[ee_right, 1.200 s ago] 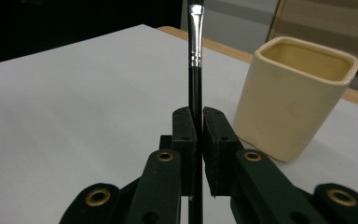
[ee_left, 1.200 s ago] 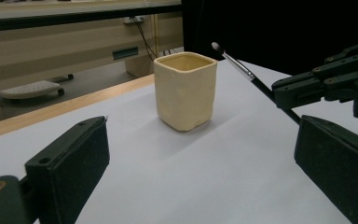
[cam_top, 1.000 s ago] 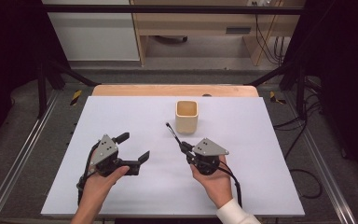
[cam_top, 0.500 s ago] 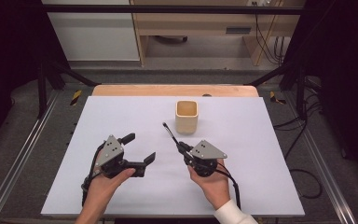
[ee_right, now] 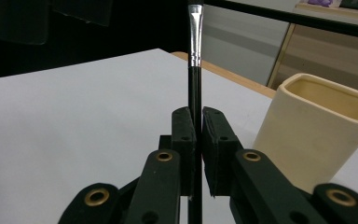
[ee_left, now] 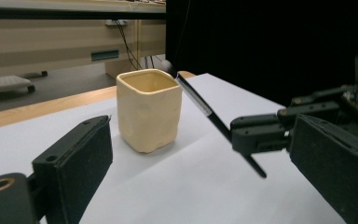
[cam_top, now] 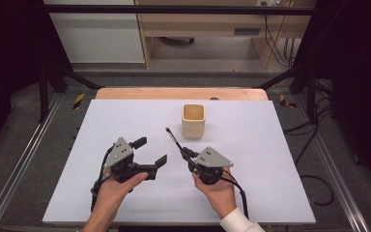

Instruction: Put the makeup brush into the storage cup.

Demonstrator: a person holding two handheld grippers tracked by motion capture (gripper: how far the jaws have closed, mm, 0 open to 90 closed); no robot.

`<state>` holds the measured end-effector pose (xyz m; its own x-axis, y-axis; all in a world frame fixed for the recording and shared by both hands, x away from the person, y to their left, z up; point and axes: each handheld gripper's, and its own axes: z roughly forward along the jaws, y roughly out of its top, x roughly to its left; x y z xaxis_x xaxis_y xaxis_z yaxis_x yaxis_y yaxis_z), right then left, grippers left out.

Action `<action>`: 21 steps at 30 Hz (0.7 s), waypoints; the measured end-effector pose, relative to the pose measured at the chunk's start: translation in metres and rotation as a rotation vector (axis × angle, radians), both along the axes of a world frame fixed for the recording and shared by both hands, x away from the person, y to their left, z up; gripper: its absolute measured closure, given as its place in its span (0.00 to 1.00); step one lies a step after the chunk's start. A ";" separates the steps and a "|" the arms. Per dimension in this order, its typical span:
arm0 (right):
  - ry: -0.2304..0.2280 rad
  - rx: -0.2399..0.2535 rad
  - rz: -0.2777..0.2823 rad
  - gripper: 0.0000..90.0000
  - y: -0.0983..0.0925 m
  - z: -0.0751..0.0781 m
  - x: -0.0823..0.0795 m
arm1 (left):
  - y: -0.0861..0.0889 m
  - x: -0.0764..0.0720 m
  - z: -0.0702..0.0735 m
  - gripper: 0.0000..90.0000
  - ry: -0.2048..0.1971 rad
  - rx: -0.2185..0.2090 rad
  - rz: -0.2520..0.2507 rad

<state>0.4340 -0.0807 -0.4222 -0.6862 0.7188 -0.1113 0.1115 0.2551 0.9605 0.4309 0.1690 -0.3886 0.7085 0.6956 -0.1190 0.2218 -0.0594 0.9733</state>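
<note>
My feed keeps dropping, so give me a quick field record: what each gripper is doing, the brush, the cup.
right gripper: fingers shut on the paintbrush handle
paintbrush: held off the table, bristle end up and aimed toward the cup
left gripper: fingers wide open, nothing between them
cup: cream, square-sided, upright on the white table, looks empty
brush to cup: apart, tip short of the rim

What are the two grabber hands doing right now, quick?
Left gripper: open, holding nothing.
Right gripper: shut on the black paintbrush, beside the cream cup.
</note>
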 end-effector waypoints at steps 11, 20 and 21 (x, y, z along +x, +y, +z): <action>-0.016 -0.001 0.014 0.93 0.006 -0.002 -0.002 | -0.010 0.014 -0.009 0.21 0.084 -0.067 0.019; -0.018 0.001 0.019 0.93 0.007 -0.002 -0.003 | -0.018 0.021 -0.011 0.33 0.148 -0.103 0.021; -0.018 0.001 0.021 0.93 0.007 -0.002 -0.003 | -0.020 0.022 -0.011 0.35 0.160 -0.109 0.017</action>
